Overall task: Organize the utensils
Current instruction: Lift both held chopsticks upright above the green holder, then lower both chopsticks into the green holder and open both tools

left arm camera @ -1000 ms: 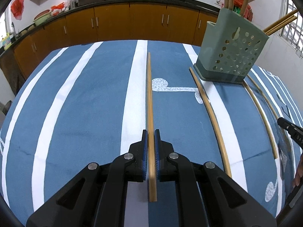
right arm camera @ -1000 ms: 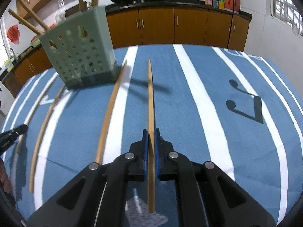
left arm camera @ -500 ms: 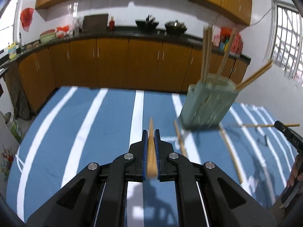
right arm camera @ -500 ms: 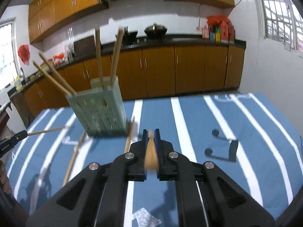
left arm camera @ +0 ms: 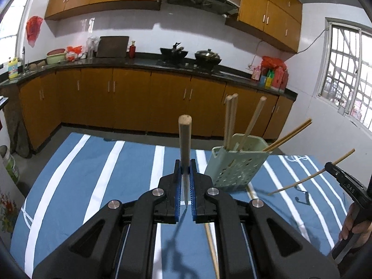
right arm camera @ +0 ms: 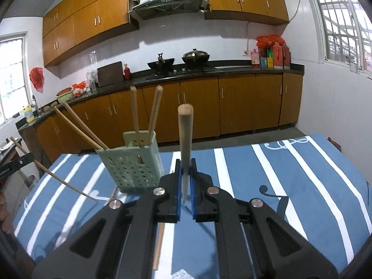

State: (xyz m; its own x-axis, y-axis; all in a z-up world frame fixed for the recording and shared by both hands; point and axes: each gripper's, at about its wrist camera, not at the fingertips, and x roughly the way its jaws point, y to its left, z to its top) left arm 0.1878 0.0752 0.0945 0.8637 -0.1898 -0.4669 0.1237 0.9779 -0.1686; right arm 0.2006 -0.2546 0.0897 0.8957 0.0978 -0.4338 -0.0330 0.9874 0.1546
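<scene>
Two chopsticks held aloft over the striped cloth

Both grippers are clamped tight, each on one slim wooden stick. The left gripper (left arm camera: 185, 162) pinches a round, pale chopstick (left arm camera: 185, 137) between ribbed blue pads, blunt end forward. The right gripper (right arm camera: 185, 162) nips its own chopstick (right arm camera: 185, 134) the same way. A mint-green plastic holder (left arm camera: 234, 167), box-shaped and pierced with round holes, stands on the blue, white-striped tablecloth (left arm camera: 93, 174) with five sticks leaning in it. Another loose stick (right arm camera: 159, 246) lies flat on the cloth near the holder.
</scene>
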